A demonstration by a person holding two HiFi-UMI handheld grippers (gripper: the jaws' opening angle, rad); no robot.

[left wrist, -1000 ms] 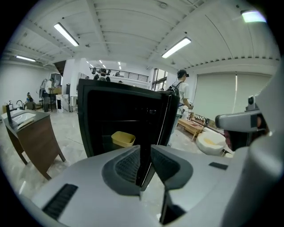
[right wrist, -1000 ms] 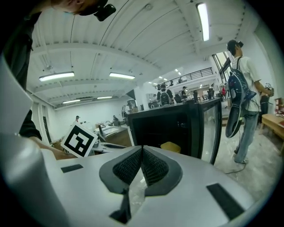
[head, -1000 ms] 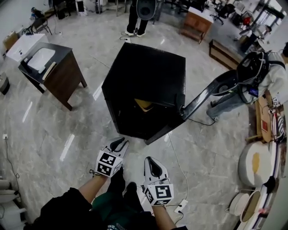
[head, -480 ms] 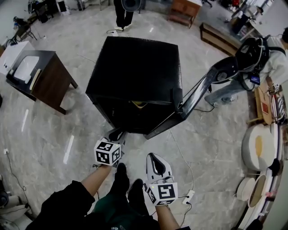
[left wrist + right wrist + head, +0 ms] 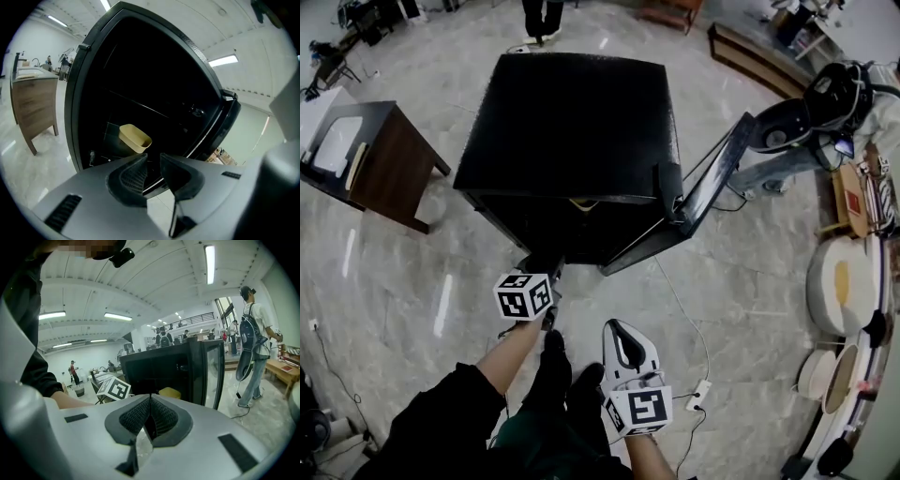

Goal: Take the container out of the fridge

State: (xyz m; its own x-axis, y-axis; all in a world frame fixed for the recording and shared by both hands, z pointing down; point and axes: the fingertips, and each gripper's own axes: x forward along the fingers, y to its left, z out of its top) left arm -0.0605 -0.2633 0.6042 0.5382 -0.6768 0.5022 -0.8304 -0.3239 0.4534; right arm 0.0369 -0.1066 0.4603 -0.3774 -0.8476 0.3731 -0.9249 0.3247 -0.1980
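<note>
Facing the open fridge, the left gripper, its empty jaws just opening, should widen further and straddle one wall of the yellow container on the inner shelf, while the right gripper hangs closed, empty.

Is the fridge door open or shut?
Open. The door stands swung out from the fridge, and the yellow container shows inside.

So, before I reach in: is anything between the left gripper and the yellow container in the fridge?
Nothing visible. The fridge door stands swung open, and the yellow container sits inside straight beyond the left gripper, whose jaws have just been opening, with nothing between them.
</note>
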